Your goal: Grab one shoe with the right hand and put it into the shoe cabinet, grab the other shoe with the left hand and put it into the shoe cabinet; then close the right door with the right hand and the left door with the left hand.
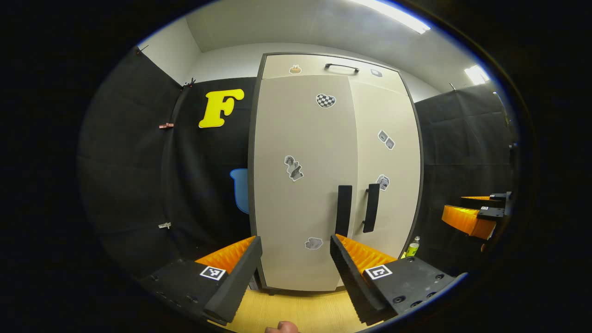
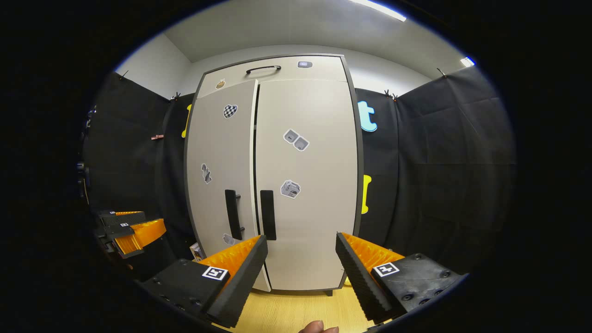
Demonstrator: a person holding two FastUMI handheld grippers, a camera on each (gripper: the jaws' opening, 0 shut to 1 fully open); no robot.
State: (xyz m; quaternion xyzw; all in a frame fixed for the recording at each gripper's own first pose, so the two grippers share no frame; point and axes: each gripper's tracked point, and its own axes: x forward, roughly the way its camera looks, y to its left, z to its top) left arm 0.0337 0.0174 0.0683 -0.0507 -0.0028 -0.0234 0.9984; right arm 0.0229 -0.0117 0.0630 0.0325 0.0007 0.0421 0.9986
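Note:
The tall beige shoe cabinet (image 1: 300, 185) stands straight ahead in the left gripper view, with both doors drawn to. Its left door (image 2: 222, 175) sits slightly proud of the right door (image 2: 307, 185), with a thin dark gap between them. Two black vertical handles, left (image 1: 343, 210) and right (image 1: 371, 208), flank the seam. My left gripper (image 1: 296, 261) is open and holds nothing, a short way in front of the left door. My right gripper (image 2: 300, 261) is open and bare, facing the right door. The right gripper (image 1: 476, 217) shows at the far right, the left gripper (image 2: 132, 231) at the far left.
Black cloth walls close in on both sides of the cabinet. A small bottle (image 1: 412, 246) stands on the floor by the cabinet's right foot. Light wooden floor (image 1: 296, 312) lies below the grippers. A drawer with a curved handle (image 2: 263, 69) tops the cabinet.

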